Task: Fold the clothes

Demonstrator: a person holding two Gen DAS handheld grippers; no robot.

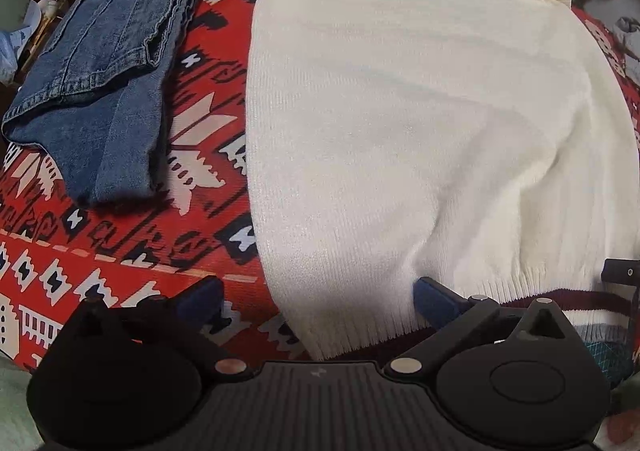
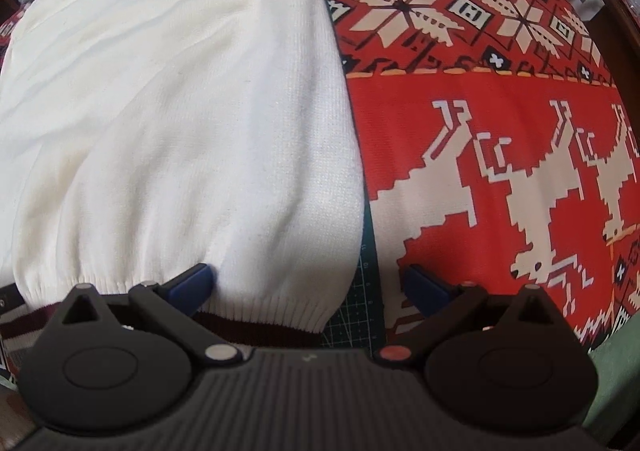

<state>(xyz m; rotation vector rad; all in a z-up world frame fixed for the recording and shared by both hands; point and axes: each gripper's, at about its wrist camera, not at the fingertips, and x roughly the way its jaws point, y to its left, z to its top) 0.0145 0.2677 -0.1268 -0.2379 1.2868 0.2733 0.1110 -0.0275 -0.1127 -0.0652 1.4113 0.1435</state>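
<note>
Sweater (image 1: 400, 111) lay flat on the red patterned blanket (image 1: 208, 131), V-neck far, ribbed hem near | folded denim (image 1: 104, 83) sat well apart to its left | your left gripper (image 1: 318, 299) was spread wide over the hem's left corner | your right gripper (image 2: 308, 283) was spread wide over its right corner.

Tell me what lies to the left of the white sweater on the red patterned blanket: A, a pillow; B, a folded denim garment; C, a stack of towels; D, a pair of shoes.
B: the left wrist view shows a folded denim garment lying on the blanket, left of the white sweater.
</note>
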